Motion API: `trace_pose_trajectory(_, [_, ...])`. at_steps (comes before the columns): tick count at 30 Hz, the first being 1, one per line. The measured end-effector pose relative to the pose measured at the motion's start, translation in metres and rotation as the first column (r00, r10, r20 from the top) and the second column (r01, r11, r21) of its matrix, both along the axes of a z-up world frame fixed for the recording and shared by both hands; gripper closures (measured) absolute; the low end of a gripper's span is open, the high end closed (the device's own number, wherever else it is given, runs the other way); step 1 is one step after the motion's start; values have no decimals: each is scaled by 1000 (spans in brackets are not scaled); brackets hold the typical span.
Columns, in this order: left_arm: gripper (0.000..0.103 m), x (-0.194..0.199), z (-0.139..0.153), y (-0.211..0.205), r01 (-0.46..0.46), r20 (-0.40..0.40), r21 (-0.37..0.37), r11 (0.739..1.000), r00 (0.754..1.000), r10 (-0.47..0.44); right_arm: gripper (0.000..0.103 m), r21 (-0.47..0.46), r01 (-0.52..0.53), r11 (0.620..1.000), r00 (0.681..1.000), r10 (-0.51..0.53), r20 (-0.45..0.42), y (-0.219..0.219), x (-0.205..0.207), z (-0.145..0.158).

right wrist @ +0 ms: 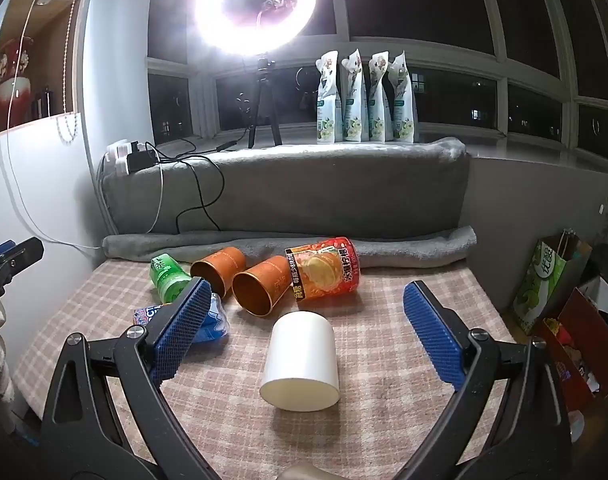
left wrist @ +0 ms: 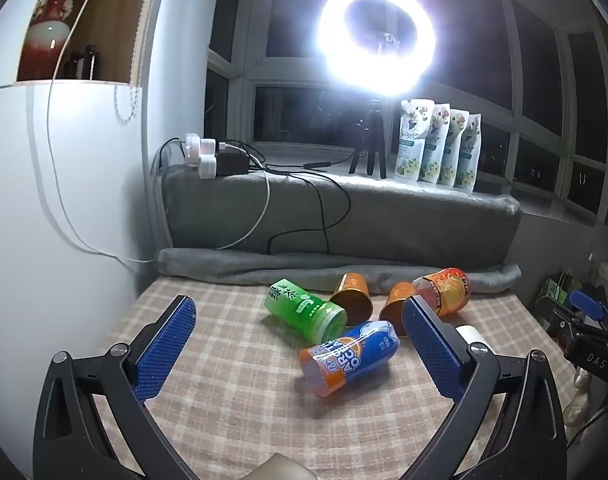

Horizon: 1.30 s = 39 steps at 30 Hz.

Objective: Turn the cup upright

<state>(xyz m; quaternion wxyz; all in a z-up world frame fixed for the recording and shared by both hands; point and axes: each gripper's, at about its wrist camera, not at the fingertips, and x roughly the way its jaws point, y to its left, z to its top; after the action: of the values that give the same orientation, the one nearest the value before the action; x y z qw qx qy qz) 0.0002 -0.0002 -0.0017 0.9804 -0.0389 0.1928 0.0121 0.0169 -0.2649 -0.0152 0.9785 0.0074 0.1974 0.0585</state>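
Note:
A white cup [right wrist: 301,362] lies on its side on the checked tablecloth [right wrist: 384,340], between the fingers of my right gripper [right wrist: 306,298], which is open and empty. Only the cup's edge [left wrist: 470,334] shows in the left wrist view, behind my right-hand finger. Two orange cups [right wrist: 259,286] [right wrist: 219,266] lie on their sides behind it, mouths toward me. My left gripper [left wrist: 297,312] is open and empty, hovering before the lying drinks.
A green tea bottle [left wrist: 304,308], a blue-orange can [left wrist: 350,356] and an orange-red can [right wrist: 326,268] lie on the cloth. A rolled grey blanket [right wrist: 287,246] lines the back edge. Bags [right wrist: 544,280] stand at the right. A white wall [left wrist: 63,220] is left.

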Motion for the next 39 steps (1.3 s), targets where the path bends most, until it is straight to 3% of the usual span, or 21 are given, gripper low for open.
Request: trace_pose_trajectory(39, [1,3,-3,-4,10,-16,4,1000,1000,-10,4,12,7,1000,1000,-6,-6,-5,1,-3])
